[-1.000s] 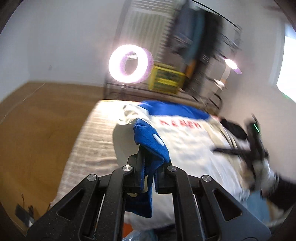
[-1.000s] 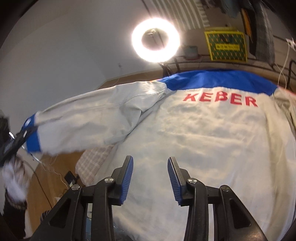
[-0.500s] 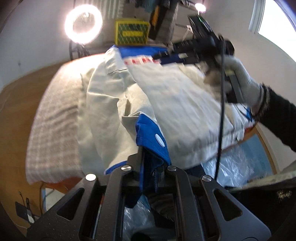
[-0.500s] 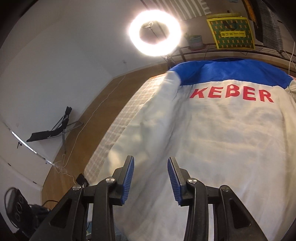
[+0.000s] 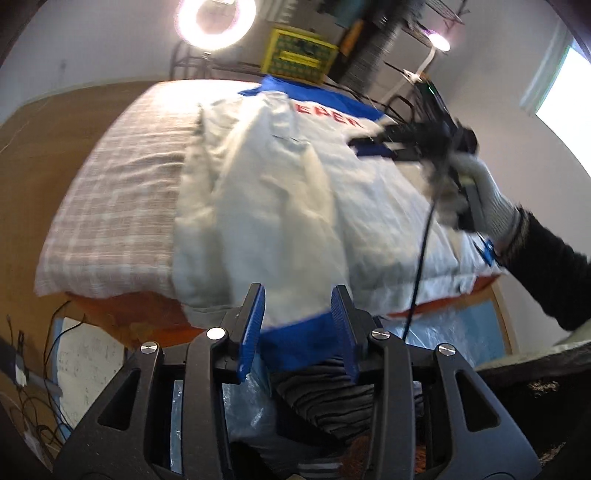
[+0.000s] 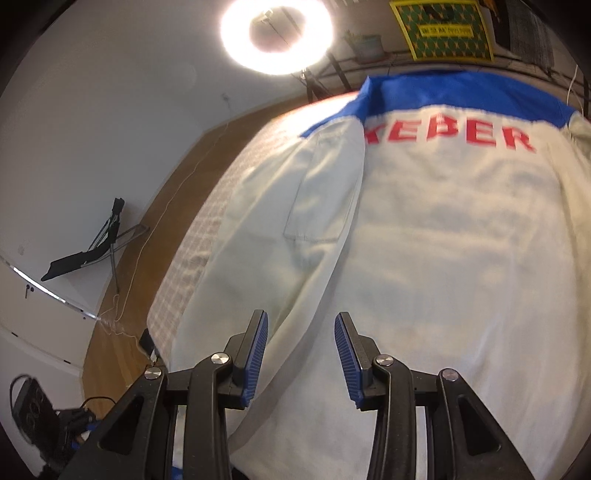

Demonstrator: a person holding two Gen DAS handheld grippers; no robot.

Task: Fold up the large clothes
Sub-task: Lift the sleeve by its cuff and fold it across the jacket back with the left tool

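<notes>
White walls (image 6: 110,110) and a wood floor (image 6: 155,229) surround my bed (image 5: 118,192); a ring light (image 6: 277,33) glows beyond it beside a yellow crate (image 5: 299,55), a window (image 5: 565,85) at right.

Bedroom — bed (image 5: 110,206), clothes rack (image 5: 388,33).

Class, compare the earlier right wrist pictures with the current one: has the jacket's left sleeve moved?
Yes. The sleeve, earlier stretched out sideways past the checked bedcover, now lies folded along the jacket's body, beside the red lettering.

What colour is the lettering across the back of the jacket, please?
Red lettering on the white jacket, clearest in the right wrist view.
</notes>
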